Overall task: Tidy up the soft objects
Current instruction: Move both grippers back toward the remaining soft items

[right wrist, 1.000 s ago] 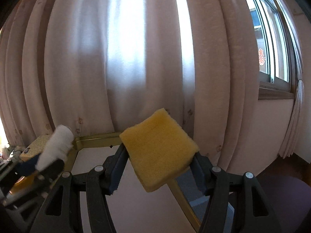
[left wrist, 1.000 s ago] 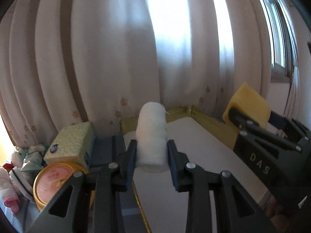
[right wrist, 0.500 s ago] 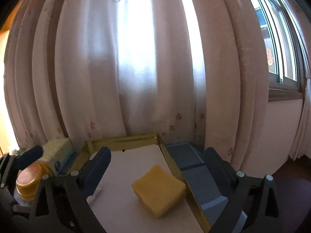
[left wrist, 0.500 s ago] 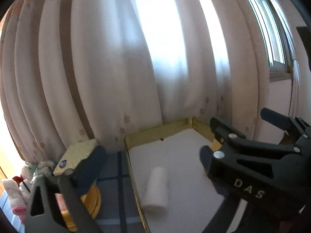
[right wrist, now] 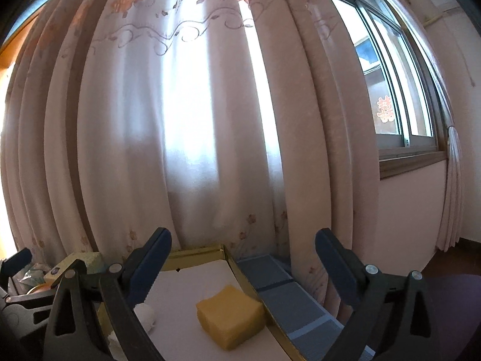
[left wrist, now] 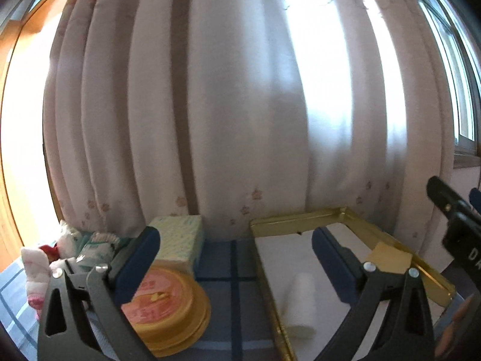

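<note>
Tray [left wrist: 303, 225], gold-rimmed with a white floor: I count two soft things in it. The white rolled cloth [left wrist: 300, 303] lies on its side near the tray's left rim. The yellow sponge [right wrist: 230, 316] lies flat near the right rim, well apart from the roll.

Left gripper [left wrist: 234, 258]: I read its jaws as spread wide, having just been opening, with nothing between the pads; the roll lies on the tray floor below and beyond them, untouched.

Right gripper [right wrist: 243, 258]: jaws likewise wide, just opened, empty; the sponge rests on the tray ahead of them, free of both pads.

Done, as I judge it: roll and sponge delivered and released.

Left to do, as I judge it: a small heap of soft things [left wrist: 75, 252] sits at the far left of the checked tablecloth [left wrist: 234, 273], outside the tray; I make out white and pink cloth and pale green packets, too blurred to count. Some of these likely go next.

Other stock, left of the tray: a tissue pack [left wrist: 180, 237] and a round yellow tin with a pink lid [left wrist: 162, 303] in front of it. Whether the pack counts as soft goods I cannot tell.
</note>
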Demonstrator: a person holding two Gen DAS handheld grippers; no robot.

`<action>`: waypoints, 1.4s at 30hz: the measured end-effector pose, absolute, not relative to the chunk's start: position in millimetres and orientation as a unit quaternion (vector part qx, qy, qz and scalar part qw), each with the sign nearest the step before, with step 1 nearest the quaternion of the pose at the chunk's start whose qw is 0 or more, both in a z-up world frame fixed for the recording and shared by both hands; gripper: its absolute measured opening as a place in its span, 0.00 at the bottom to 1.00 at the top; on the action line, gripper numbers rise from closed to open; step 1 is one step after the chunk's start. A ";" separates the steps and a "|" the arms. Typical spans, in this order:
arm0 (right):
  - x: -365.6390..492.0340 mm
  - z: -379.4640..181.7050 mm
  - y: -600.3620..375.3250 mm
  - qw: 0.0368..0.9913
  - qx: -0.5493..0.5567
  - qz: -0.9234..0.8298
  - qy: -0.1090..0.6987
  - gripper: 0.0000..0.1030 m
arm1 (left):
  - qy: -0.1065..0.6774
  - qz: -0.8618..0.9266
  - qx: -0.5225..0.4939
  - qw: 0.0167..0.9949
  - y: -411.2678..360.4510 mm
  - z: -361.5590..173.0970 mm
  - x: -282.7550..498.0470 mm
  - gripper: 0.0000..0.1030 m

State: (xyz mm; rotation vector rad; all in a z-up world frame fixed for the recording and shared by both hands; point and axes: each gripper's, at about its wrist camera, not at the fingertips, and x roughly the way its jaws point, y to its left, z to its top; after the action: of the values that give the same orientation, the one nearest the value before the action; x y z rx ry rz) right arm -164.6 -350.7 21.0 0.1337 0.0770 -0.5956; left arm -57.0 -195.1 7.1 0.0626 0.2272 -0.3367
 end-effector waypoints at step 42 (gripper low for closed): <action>-164.6 17.8 -294.2 0.954 0.106 -0.278 0.037 0.95 | 0.142 -0.071 0.012 0.987 -58.4 2.1 -37.2 0.99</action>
State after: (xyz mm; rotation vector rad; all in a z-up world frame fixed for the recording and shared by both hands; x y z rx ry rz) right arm -164.6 -294.2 17.8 0.2149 0.0750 -0.5646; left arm -37.2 -58.4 2.1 0.0251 0.2846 -0.1426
